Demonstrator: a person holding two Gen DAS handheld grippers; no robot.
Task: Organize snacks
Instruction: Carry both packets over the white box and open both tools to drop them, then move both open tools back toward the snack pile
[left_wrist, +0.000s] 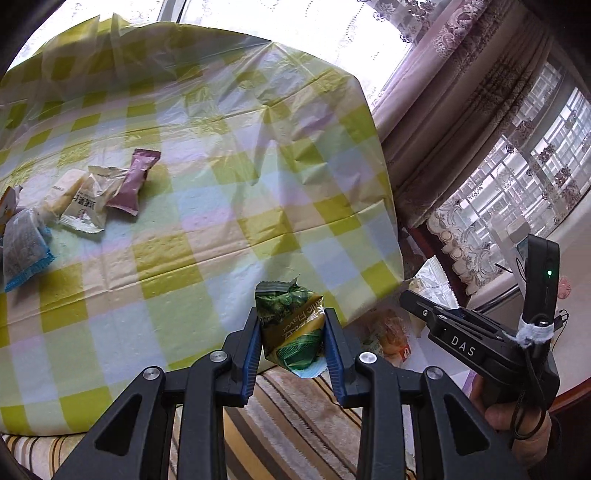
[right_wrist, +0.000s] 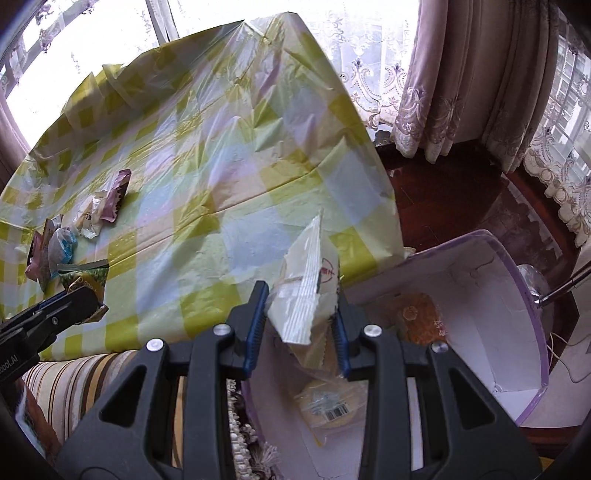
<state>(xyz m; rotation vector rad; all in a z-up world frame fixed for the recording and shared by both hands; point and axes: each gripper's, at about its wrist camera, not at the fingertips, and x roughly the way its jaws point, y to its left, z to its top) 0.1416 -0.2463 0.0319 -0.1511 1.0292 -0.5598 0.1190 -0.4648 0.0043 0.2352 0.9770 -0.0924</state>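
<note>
Mid-transfer: right tongs (right_wrist: 300, 325) clamp a clear crinkly snack packet (right_wrist: 308, 291) right above the white lilac-rimmed box (right_wrist: 517, 369) (some snacks already inside). Left tongs (left_wrist: 291, 341) grip a green foil snack packet (left_wrist: 291, 328) beside that box, over the checkered counter's (left_wrist: 221, 184) edge. Next, probably: release into the box.

We see a glossy, creased plastic cloth (left_wrist: 207, 206) over the worktop. The green snack packet (left_wrist: 291, 328) is shiny foil; our grippers' arms look matt black plastic.

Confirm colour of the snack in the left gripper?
Green and yellow-gold packet, held in the left gripper; clearest in the left wrist view.
</note>
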